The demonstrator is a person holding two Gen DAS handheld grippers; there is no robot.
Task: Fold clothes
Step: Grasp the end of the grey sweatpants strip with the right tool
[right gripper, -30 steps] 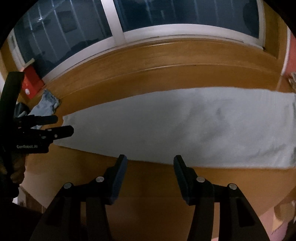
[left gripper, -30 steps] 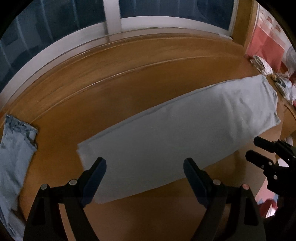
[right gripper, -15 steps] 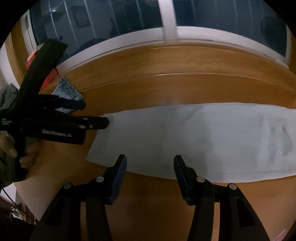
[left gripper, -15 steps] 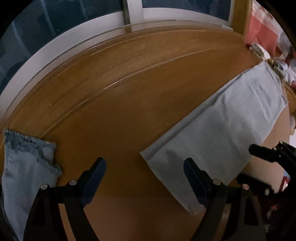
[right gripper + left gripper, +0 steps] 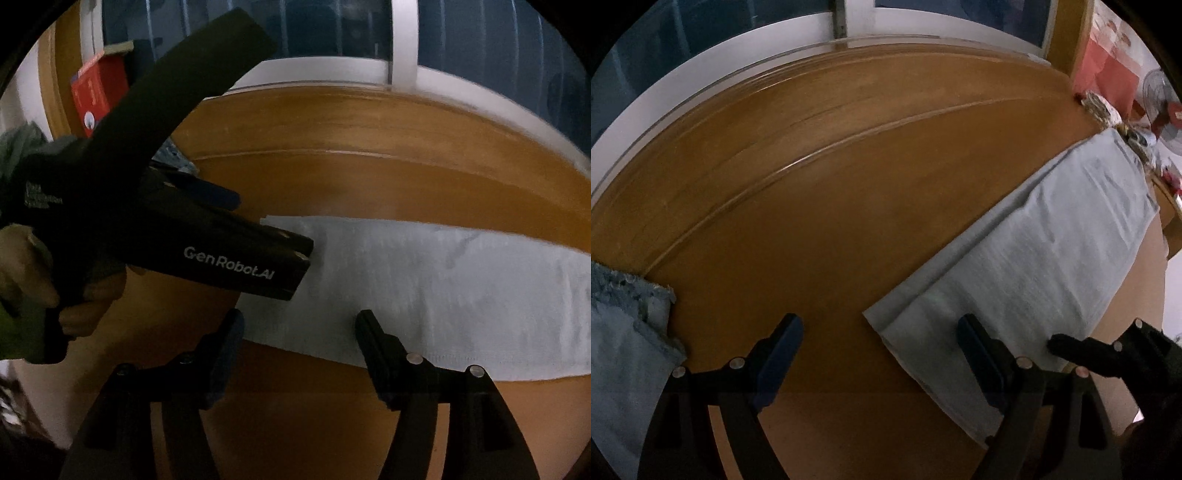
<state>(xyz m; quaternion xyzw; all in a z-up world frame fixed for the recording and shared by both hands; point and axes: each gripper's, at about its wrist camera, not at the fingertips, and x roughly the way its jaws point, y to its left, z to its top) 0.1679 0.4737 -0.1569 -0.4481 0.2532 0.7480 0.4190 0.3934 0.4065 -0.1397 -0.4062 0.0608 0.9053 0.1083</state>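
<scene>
Left gripper (image 5: 875, 341) wide apart, empty, folded pale cloth (image 5: 1034, 258) end under its right finger. Right gripper (image 5: 297, 336) opening over the cloth's near edge, not clamped. Jeans (image 5: 624, 332) left on the surface (image 5: 812, 184).

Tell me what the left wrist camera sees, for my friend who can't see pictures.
A long, pale grey folded cloth lies slanting across a brown wooden table. The open left gripper hovers over its near end, nothing between its jaws, with the right gripper just beside it. A frayed blue denim piece lies at the left edge.

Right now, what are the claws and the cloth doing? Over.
Left claw open, empty. Right claw opening, empty. Cloth flat on table. Nothing in the way.
</scene>
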